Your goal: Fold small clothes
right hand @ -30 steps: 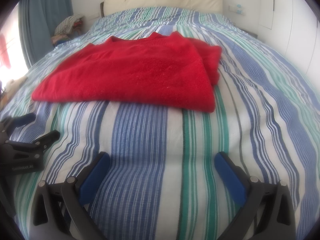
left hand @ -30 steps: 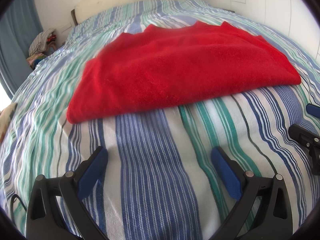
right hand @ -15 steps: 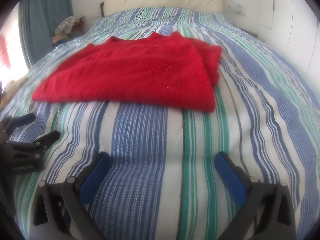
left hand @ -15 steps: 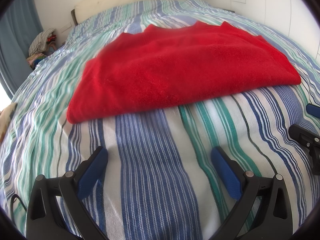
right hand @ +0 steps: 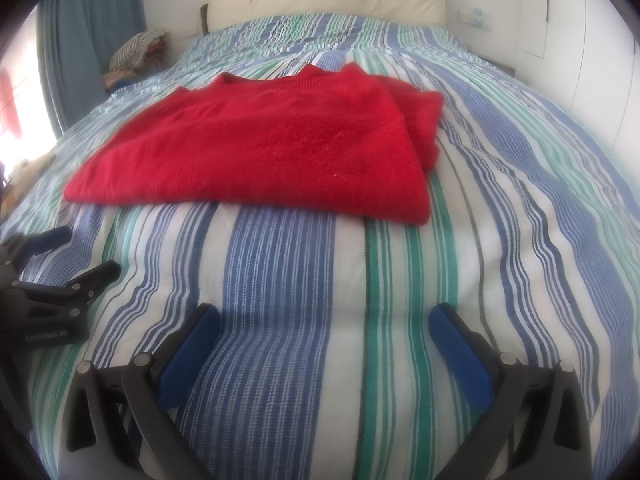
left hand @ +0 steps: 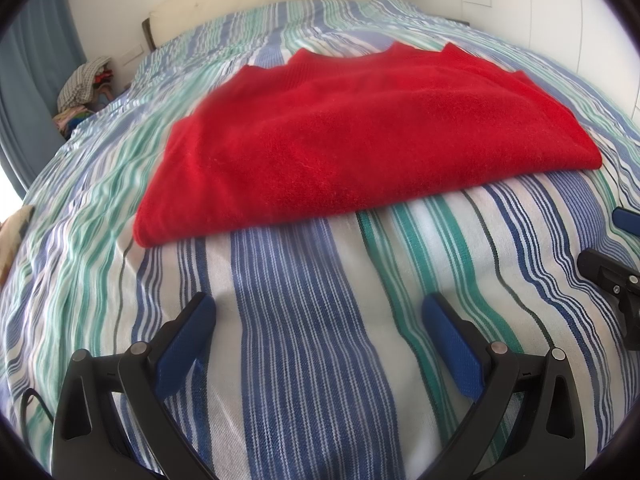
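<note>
A folded red knitted sweater (left hand: 360,132) lies flat on the blue, green and white striped bedspread (left hand: 304,344), in the middle of the bed, its neckline toward the far cream padded headboard (right hand: 324,0). The left gripper (left hand: 318,320) is held low over the near bedspread, level and pointing at the sweater, its blue-padded fingers (left hand: 186,340) spread wide and empty. The right gripper (right hand: 324,326) sits just beside it to the right in the same low pose, fingers likewise wide apart, holding nothing. Both are well short of the sweater's near edge.
</note>
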Tool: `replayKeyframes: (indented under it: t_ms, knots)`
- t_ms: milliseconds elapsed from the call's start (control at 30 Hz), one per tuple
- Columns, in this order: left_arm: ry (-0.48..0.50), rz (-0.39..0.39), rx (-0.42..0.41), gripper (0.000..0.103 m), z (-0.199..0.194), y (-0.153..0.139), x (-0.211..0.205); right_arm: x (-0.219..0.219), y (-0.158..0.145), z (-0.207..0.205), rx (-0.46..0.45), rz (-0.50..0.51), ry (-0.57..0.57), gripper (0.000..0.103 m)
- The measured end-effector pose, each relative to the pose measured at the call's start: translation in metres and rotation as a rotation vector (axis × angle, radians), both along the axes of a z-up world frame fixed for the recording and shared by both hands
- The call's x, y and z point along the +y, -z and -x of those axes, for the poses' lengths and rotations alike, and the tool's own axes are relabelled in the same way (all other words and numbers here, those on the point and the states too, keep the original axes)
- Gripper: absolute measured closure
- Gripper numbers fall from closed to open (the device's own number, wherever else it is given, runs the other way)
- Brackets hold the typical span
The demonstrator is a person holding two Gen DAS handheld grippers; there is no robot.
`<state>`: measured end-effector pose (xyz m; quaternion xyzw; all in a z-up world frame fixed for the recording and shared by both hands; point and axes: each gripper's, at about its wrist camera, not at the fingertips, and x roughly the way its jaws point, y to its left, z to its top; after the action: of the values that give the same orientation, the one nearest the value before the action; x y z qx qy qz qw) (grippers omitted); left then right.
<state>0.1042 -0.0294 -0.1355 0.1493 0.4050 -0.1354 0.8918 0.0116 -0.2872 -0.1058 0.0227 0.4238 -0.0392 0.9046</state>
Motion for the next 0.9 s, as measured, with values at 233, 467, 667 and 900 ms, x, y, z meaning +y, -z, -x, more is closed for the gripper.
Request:
replayKeyframes:
  t_ms: [233,467,667,900]
  knots:
    - [0.000,0.000,0.000,0.000,-0.0001,0.0000,-0.0001,0.0008,-0.0008,-0.0004,-0.003,-0.012,-0.002,0.000]
    - [0.000,0.000,0.000,0.000,-0.0001,0.0001,-0.0002,0.0022,-0.0011,-0.0016,0.001,-0.007,-0.001,0.000]
    - [0.000,0.000,0.000,0.000,0.0000,0.0000,-0.0003,0.0017,-0.0011,-0.0020,0.005,-0.012,-0.004,0.000]
    - [0.000,0.001,-0.001,0.000,0.0005,0.0001,-0.0004,0.0026,-0.0019,-0.0051,0.019,-0.029,-0.012,0.000]
